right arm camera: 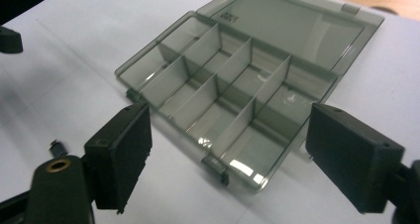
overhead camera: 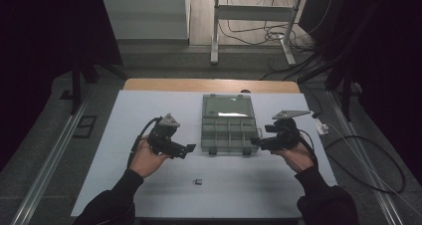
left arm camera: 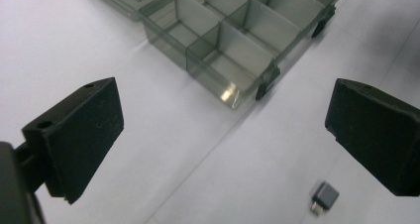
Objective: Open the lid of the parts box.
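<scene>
On the desk [overhead camera: 149, 110], near the middle, lay a small dark part [overhead camera: 197, 181], loose and untouched, well short of the open box [overhead camera: 229, 125] beyond it. Both hands hovered level with the box's near edge. Left gripper [overhead camera: 188, 149] stood wide, holding nothing, the part just below and right between its jaws; it looked the likelier to go for the pickup. Next move, I'd judge: drop down, straddle the part, close. Right gripper [overhead camera: 255, 142] was wide too, empty, facing the compartments.
</scene>
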{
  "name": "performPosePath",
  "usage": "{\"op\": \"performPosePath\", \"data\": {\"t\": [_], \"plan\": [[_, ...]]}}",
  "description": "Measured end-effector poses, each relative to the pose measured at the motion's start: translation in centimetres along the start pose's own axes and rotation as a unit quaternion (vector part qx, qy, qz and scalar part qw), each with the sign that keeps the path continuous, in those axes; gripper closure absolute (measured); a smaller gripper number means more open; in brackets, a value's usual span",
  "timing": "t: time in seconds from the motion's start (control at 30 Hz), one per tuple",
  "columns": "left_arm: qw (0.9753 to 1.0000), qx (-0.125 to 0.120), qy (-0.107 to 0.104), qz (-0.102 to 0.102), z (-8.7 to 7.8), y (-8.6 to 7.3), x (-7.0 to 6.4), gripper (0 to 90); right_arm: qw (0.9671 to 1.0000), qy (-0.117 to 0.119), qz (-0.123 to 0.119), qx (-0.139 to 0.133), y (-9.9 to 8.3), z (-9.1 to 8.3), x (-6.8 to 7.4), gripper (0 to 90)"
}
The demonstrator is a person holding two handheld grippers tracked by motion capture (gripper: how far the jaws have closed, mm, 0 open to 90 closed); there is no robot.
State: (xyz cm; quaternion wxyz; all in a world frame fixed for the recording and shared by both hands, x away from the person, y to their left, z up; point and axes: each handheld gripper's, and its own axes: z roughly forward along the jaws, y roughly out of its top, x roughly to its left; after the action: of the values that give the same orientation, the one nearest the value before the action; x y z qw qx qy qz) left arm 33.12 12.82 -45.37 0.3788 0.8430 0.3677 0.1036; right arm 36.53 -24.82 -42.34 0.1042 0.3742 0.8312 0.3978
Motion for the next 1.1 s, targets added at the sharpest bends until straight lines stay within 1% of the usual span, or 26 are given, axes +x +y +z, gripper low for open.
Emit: {"op": "performPosePath", "data": {"t": [0.07,0.1,0.13,0.17,0.2,0.27,0.43,0.57,0.73,0.9,0.93,1.1], "plan": [[1.0000,0.002,0.002,0.002,-0.4,-0.4,-0.1,0.7,1.0000,0.003,0.000,0.005,-0.3,-0.1,0.2,13.5],[1.0000,0.002,0.002,0.002,-0.4,-0.4,-0.1,0.2,1.0000,0.003,0.000,0.005,-0.3,-0.1,0.2,13.5],[1.0000,0.001,0.007,0.007,-0.9,-1.0,-0.2,0.0,1.0000,0.003,-0.001,0.009,-0.8,-0.3,0.5,8.9],[1.0000,0.001,0.007,0.007,-0.9,-1.0,-0.2,0.0,1.0000,0.003,-0.001,0.009,-0.8,-0.3,0.5,8.9],[0.9999,0.000,0.009,0.007,-1.2,-1.3,-0.3,0.0,1.0000,0.001,-0.002,0.009,-0.9,-0.4,0.6,7.5],[0.9999,-0.005,0.013,0.007,-1.7,-1.9,-0.2,0.0,1.0000,0.005,0.001,0.007,-1.4,-0.9,0.8,5.5],[0.9998,-0.014,0.015,-0.002,-2.7,-3.0,-0.2,0.0,1.0000,0.007,0.005,0.005,-2.5,-1.9,1.2,2.4],[0.9997,-0.013,0.020,-0.005,-3.6,-3.9,-0.3,0.0,1.0000,0.008,0.006,0.002,-3.2,-2.6,1.4,1.4],[0.9995,-0.020,0.019,-0.012,-4.7,-4.8,-0.5,0.0,0.9999,0.012,0.006,0.004,-4.0,-3.3,1.9,1.2],[0.9992,-0.027,0.012,-0.025,-5.8,-5.7,-0.6,0.0,0.9999,0.000,0.012,-0.001,-4.9,-4.2,2.1,0.0],[0.9990,-0.032,0.011,-0.030,-6.1,-6.0,-0.6,0.0,0.9999,-0.002,0.015,-0.004,-5.1,-4.4,2.2,0.0],[0.9982,-0.041,0.015,-0.042,-7.4,-7.0,-0.9,0.0,0.9998,-0.001,0.018,-0.006,-6.0,-5.2,2.3,0.0]]}}
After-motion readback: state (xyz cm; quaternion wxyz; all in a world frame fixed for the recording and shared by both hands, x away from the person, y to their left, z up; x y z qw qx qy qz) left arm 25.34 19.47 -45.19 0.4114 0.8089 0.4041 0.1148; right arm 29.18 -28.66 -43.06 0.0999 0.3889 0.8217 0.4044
